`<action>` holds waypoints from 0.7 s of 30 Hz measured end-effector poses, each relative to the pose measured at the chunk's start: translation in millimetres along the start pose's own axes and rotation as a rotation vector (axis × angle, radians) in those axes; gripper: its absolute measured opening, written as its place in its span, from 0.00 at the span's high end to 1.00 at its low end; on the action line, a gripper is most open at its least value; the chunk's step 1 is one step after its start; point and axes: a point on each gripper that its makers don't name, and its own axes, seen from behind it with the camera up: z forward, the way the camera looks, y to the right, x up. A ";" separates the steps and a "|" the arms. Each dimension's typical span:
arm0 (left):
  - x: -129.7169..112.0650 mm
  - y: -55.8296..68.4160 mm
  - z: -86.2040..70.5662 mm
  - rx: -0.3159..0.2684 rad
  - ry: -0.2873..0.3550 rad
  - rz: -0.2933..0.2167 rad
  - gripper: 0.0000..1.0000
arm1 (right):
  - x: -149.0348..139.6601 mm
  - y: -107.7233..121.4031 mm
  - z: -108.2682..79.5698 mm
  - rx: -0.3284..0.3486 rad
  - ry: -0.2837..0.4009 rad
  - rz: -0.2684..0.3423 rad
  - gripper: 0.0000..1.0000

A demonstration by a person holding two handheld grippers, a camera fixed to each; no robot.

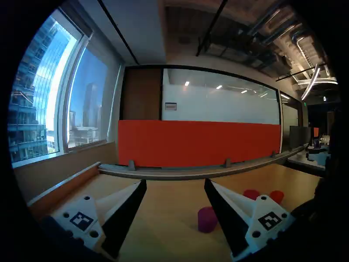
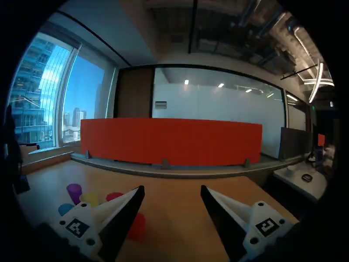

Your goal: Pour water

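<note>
Black-and-white fingers of the left hand-held gripper (image 1: 174, 181) stand wide apart with nothing between them, low over the wooden bench (image 1: 174, 236). The right hand-held gripper (image 2: 172, 187) is likewise spread and holds nothing. An orange partition (image 1: 196, 144) runs along the bench's far edge, and a tall window (image 1: 43, 96) on the left looks onto towers.

In the left gripper view, a purple cup (image 1: 207, 219) stands on the bench just beside the inner edge of the right-hand finger. A magenta cup (image 1: 251, 194) and a red cup (image 1: 276, 196) sit farther back.

In the right gripper view, the purple and magenta cups cluster with a yellow cup (image 2: 90, 198) and a blue cup (image 2: 65, 208) beyond the left-hand finger, which partly hides a red one.
</note>
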 end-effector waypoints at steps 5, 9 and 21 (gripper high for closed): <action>28.2 2.2 3.6 -0.011 -0.002 0.002 0.01 | 29.1 -1.3 0.3 0.019 0.006 0.017 0.01; 48.9 4.4 6.5 -0.022 -0.004 0.006 0.01 | 57.2 -4.4 0.4 0.046 0.011 0.032 0.01; 48.2 34.7 10.1 -0.151 -0.043 -0.012 0.01 | 65.6 -25.7 -0.4 0.172 -0.010 0.035 0.01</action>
